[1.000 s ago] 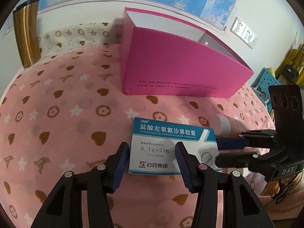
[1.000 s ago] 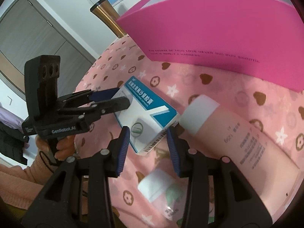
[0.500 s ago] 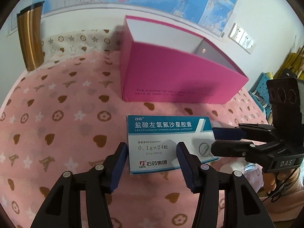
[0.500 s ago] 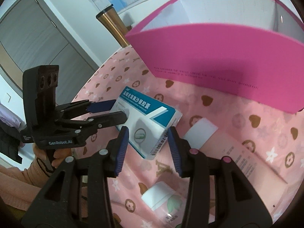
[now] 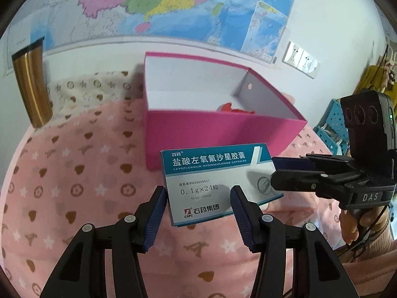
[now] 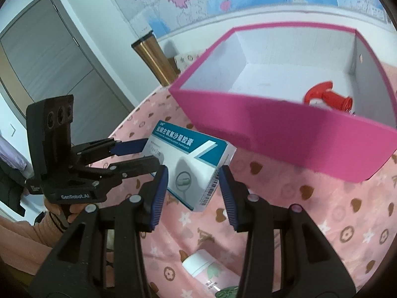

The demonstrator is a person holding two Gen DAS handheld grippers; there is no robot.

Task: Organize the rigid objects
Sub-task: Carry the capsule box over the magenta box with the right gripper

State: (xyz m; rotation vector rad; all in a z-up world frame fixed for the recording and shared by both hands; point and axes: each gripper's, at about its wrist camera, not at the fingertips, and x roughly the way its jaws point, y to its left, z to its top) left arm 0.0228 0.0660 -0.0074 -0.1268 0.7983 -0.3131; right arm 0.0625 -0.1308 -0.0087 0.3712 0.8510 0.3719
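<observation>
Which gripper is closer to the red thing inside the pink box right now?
Right. The right gripper holds the medicine box's end nearer the pink box, below the red thing. The left gripper grips the far end.

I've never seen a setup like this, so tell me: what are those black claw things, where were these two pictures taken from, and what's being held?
Each claw is a hand-held two-finger gripper with a camera looking along its fingers, so each picture comes from one gripper. The left gripper and right gripper both clamp one medicine box, lifted above the pink patterned cloth. Behind it stands an open pink box with a red object inside. A pale pink bottle lies on the cloth, and a gold tumbler stands near the wall map.
</observation>
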